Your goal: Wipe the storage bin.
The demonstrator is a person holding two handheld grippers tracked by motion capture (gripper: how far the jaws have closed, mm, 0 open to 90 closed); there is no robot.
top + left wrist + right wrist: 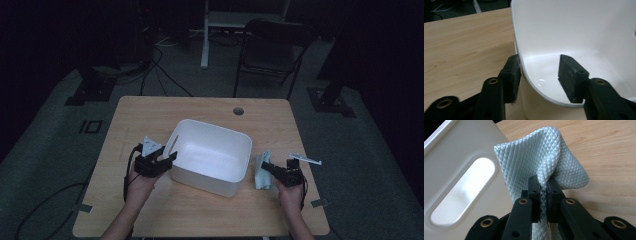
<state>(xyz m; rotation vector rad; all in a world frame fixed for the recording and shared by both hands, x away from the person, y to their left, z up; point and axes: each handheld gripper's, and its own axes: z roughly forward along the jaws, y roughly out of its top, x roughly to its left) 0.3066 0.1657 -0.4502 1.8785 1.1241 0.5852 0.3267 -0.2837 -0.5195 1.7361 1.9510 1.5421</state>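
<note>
A white plastic bin (pixel 210 150) stands in the middle of the wooden table. My left gripper (pixel 169 156) is at its left wall. In the left gripper view the jaws straddle the bin's rim (pixel 529 77), one outside and one inside. My left gripper (pixel 540 67) is open, with the inner pad standing off the wall. A pale blue quilted cloth (pixel 262 172) lies just right of the bin. My right gripper (pixel 265 166) is shut on it. The right gripper view shows the cloth (pixel 534 152) bunched up between the pads of my right gripper (pixel 543 182), beside the bin's handle slot (pixel 461 192).
The table (pixel 150 115) has a round cable hole (pixel 238 111) near its far edge. A dark folding chair (pixel 272 50) and a white frame stand beyond it. Cables run over the grey floor at the left.
</note>
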